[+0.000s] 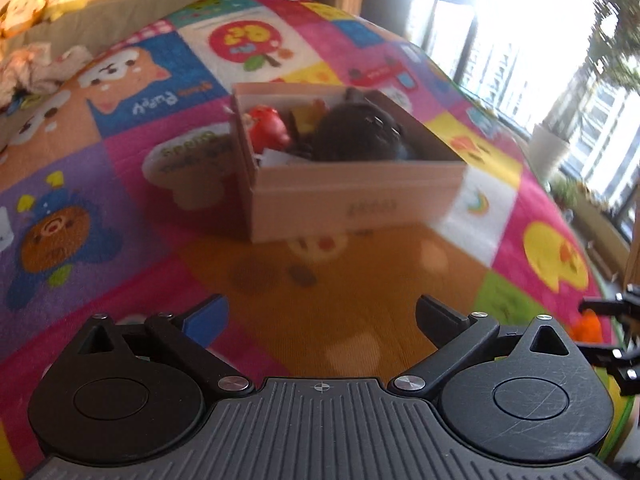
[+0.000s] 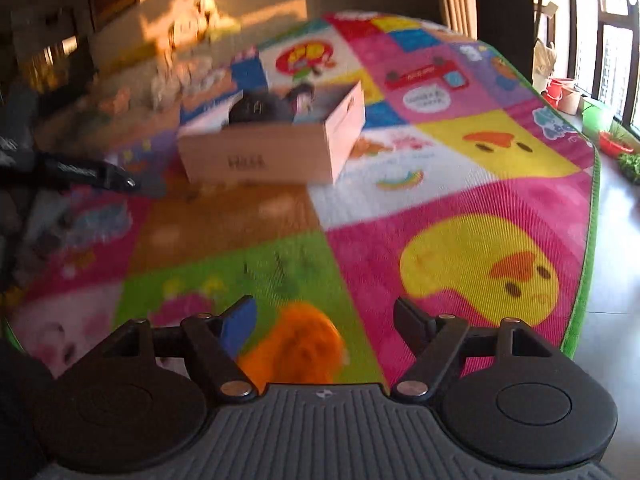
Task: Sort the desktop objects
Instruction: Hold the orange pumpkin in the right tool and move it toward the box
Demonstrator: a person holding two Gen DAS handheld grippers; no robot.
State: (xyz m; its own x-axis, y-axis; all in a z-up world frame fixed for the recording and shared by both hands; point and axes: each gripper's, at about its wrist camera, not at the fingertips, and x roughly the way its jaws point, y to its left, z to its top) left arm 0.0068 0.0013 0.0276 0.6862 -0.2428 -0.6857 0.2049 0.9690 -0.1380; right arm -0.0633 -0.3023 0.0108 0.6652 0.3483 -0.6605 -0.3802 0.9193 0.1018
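In the left wrist view the left gripper is filling the bottom of the frame, its fingers standing wide apart with nothing between them, only the orange patch of the play mat showing in the gap. Above, at the centre of the frame, a cardboard box is sitting on the mat, holding a red toy at its left end and a dark round object beside it. At the far right edge, part of the other gripper is showing next to a bit of orange.

In the right wrist view the right gripper is occupying the bottom, its fingers spread apart and gripping nothing. An orange fluffy toy is lying on the mat's green square, low in the frame, between the fingers and nearer the left one; whether it touches that one is blurred. The box is sitting in the upper middle, well apart from the toy.
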